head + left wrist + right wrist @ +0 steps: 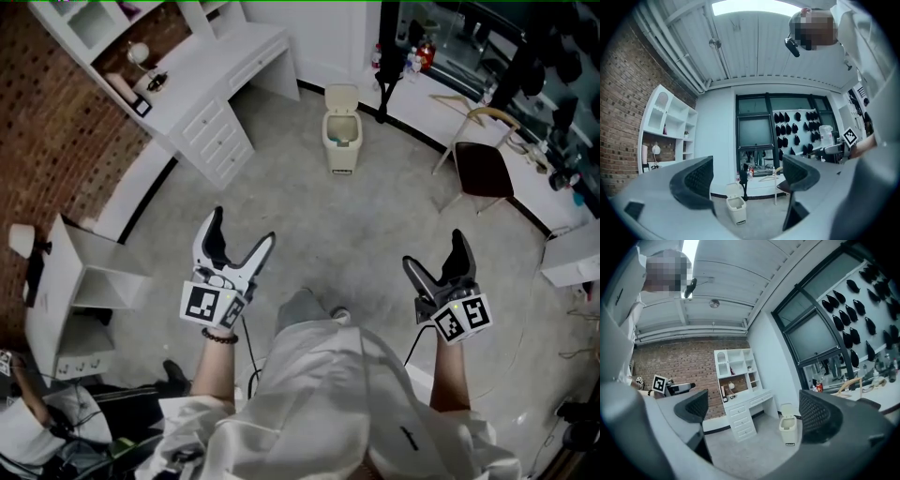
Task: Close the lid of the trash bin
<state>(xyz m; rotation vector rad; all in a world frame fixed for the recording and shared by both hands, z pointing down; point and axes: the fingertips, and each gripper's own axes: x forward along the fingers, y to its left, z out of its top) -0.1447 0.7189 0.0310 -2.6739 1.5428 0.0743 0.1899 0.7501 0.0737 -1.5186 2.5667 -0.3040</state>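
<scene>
Well, the whole job lay ahead at this moment. The trash bin stood on the grey floor up at twelve o'clock in the head view, well apart from both tools. Its lid was tipped up and back, the mouth plainly open. The left tool hung at about eight o'clock, jaws spread wide, with nothing between them but the distant bin seen through the gap. The right tool sat at about four o'clock, likewise wide open and gripping nothing. A white desk showed at eleven o'clock in that view and a chair off at two o'clock. By my reckoning, everything remained to be done: the walk across, the reach to the raised lid, and the push to bring it down flat.
</scene>
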